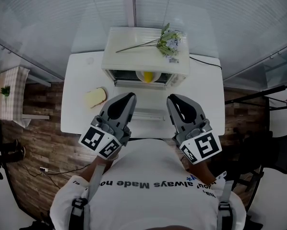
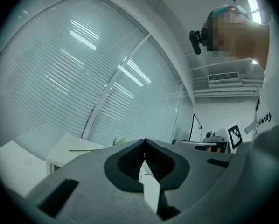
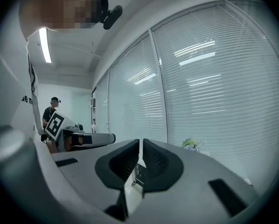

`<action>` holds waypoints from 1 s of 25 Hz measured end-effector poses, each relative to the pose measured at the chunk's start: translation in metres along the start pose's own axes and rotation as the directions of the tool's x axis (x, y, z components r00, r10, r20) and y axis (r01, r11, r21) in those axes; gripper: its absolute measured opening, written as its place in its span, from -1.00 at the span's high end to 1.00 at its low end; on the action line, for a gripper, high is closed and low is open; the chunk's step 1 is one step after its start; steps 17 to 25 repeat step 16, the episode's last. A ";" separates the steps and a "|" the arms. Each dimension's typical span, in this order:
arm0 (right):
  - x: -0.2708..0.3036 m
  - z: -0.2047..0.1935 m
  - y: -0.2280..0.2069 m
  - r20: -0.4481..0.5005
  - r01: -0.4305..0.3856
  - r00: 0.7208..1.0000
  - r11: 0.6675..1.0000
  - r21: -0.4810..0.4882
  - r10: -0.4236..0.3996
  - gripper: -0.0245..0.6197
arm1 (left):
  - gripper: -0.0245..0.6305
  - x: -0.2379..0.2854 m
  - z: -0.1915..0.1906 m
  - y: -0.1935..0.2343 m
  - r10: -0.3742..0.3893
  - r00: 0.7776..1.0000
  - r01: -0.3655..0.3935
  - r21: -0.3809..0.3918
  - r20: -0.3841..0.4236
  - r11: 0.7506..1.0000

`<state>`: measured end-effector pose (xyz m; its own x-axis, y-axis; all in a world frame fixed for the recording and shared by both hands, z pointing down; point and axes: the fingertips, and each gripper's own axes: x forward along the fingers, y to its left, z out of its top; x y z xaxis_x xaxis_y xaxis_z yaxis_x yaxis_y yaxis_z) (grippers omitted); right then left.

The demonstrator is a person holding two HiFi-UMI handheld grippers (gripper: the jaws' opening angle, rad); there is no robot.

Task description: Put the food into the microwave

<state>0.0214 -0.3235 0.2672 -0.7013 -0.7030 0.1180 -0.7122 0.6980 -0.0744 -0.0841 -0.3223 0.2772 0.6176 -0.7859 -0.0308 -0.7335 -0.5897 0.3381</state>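
Note:
A cream microwave (image 1: 134, 57) stands at the back of the white table (image 1: 78, 85), its door (image 1: 148, 112) folded down. A yellow item (image 1: 147, 76) sits in its cavity. A pale slice of food (image 1: 95, 97) lies on the table left of the door. My left gripper (image 1: 128, 97) and right gripper (image 1: 171, 100) are held side by side close to my chest, above the near table edge and pointing at the microwave. The left gripper (image 2: 144, 144) has its jaws together with nothing between them. The right gripper (image 3: 140, 143) likewise holds nothing, with only a thin slit between its jaws.
A sprig of flowers (image 1: 168, 41) lies on top of the microwave. Window blinds run behind the table. A small checked table (image 1: 8, 96) stands at the left, a dark chair (image 1: 278, 152) at the right, and cables (image 1: 52, 172) lie on the wooden floor.

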 end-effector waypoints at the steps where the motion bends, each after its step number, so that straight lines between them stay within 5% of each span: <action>1: 0.000 0.000 -0.001 0.001 0.002 1.000 1.000 0.003 -0.002 0.84 | 0.89 0.000 0.000 0.001 0.004 1.000 -0.004 0.002 0.001 1.000; 25: 0.001 0.000 -0.004 0.004 0.011 1.000 1.000 0.014 -0.011 0.84 | 0.89 0.000 0.000 0.005 0.018 1.000 -0.018 -0.001 0.010 1.000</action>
